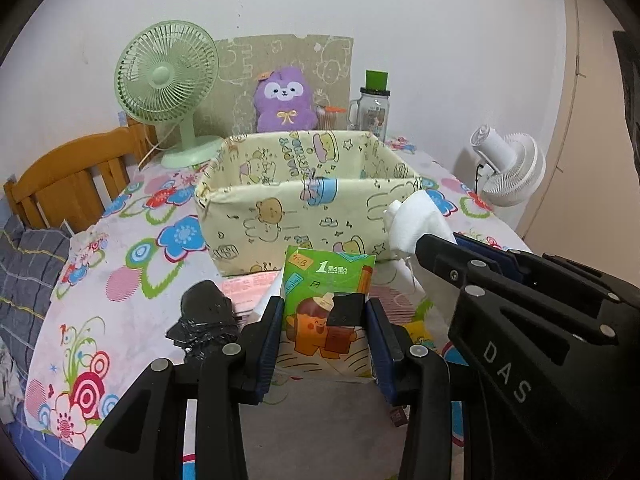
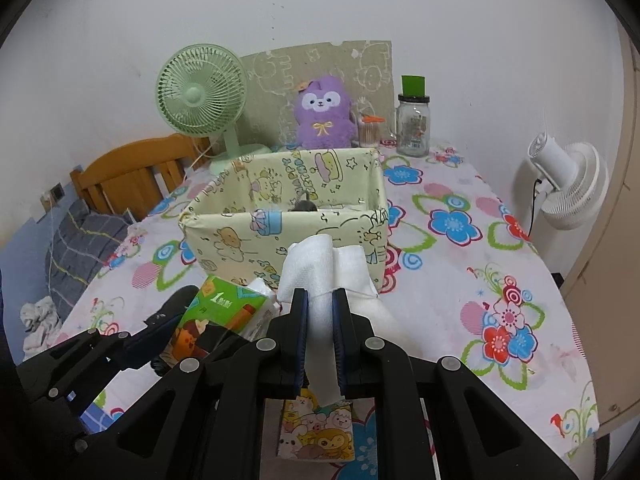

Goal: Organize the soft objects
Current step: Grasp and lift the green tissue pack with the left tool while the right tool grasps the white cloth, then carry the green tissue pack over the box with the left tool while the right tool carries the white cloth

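My left gripper (image 1: 324, 312) is shut on a green tissue pack (image 1: 326, 304) with a cartoon print, held above the table in front of the yellow fabric storage box (image 1: 304, 220). In the right wrist view the same pack (image 2: 224, 312) sits at the lower left. My right gripper (image 2: 320, 300) is shut on a bunch of white tissue (image 2: 320, 268), held just before the box (image 2: 280, 232). That tissue (image 1: 416, 220) shows beside the box's right corner in the left wrist view. A small dark thing lies inside the box. A purple plush toy (image 1: 284, 100) stands behind it.
A green desk fan (image 1: 168, 88) stands back left, a glass jar with a green lid (image 1: 374, 108) back right, a white fan (image 1: 508, 168) off the table's right side. A black crumpled object (image 1: 204, 316) and another cartoon tissue pack (image 2: 316, 432) lie on the floral tablecloth (image 1: 120, 260).
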{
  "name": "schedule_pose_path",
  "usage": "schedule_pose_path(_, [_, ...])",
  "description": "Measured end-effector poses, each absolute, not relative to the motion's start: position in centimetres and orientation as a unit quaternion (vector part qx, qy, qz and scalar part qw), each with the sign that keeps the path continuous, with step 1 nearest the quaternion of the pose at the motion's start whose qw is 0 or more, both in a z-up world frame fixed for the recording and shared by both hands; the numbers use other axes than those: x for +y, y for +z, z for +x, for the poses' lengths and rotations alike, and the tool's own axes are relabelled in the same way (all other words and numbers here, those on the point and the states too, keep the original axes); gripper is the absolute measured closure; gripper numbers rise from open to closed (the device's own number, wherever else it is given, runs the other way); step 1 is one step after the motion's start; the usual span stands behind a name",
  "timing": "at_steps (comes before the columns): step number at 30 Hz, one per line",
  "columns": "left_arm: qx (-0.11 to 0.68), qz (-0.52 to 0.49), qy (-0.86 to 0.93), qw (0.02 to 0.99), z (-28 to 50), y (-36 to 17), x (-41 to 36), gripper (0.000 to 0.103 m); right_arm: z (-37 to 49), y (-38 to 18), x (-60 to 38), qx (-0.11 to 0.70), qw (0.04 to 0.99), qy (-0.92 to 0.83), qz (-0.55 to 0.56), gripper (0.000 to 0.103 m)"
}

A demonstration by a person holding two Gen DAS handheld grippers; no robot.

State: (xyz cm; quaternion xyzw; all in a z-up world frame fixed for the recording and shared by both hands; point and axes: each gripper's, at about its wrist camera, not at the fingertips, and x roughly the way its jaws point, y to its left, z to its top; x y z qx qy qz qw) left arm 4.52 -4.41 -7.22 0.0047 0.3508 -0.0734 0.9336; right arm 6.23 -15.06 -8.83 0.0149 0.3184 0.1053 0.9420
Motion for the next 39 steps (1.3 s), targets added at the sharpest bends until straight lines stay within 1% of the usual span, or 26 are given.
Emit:
schedule_pose_path(15, [0.322, 0.012, -0.078, 0.943, 3.7, -3.0, -4.9, 0.061, 5.1, -5.0, -14.6, 0.299, 0.948, 0.107, 0.012, 0.088])
schedule_pose_path(39, [0.304, 0.021, -0.078, 0.949, 5.2, 0.3, -4.6, 0.061, 6.9, -1.8, -14.2, 0.287, 0.952, 0.105, 0.020, 0.088])
